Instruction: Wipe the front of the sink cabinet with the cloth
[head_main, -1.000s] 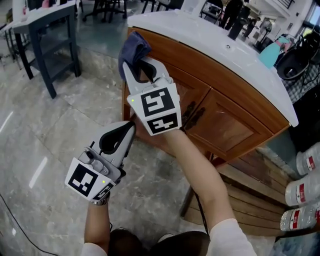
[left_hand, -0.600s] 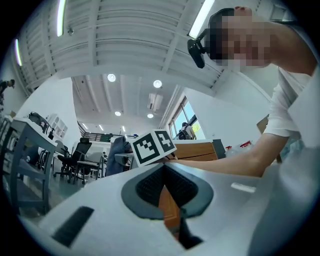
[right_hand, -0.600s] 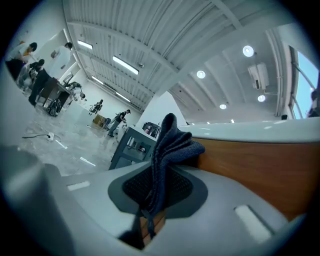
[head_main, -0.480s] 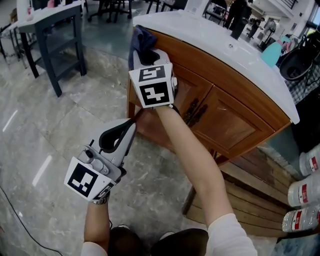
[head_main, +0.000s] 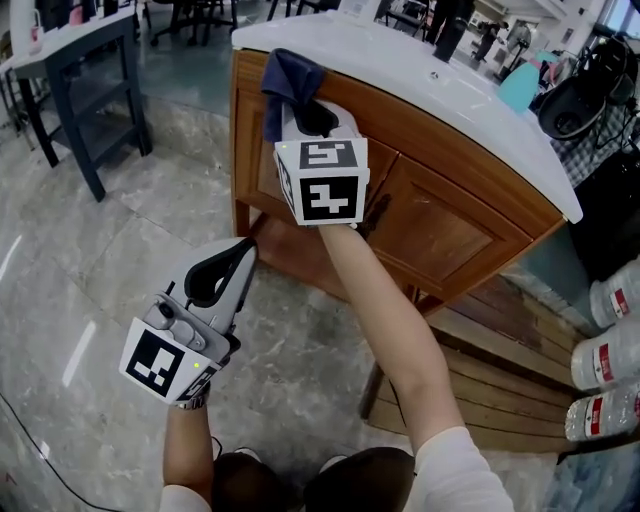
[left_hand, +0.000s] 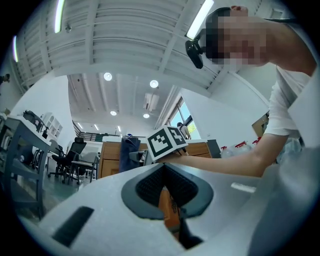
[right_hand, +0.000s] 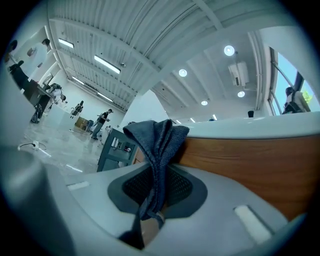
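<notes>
A crumpled dark-blue woven cloth (head_main: 287, 82) is clamped in the right tongs (head_main: 312, 112) and pressed against the upper left corner of the glossy wooden sink cabinet (head_main: 440, 235), beneath its smooth white top (head_main: 400, 62). The left tongs (head_main: 232, 268) are held closed and empty before the cabinet.

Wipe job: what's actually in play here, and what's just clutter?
In play: dark blue cloth, clamped in the right tool; brown wooden sink cabinet front.
Just lying about: dark-framed table; clear plastic bottles with red labels. The left tool is shut on nothing, off the cabinet.
</notes>
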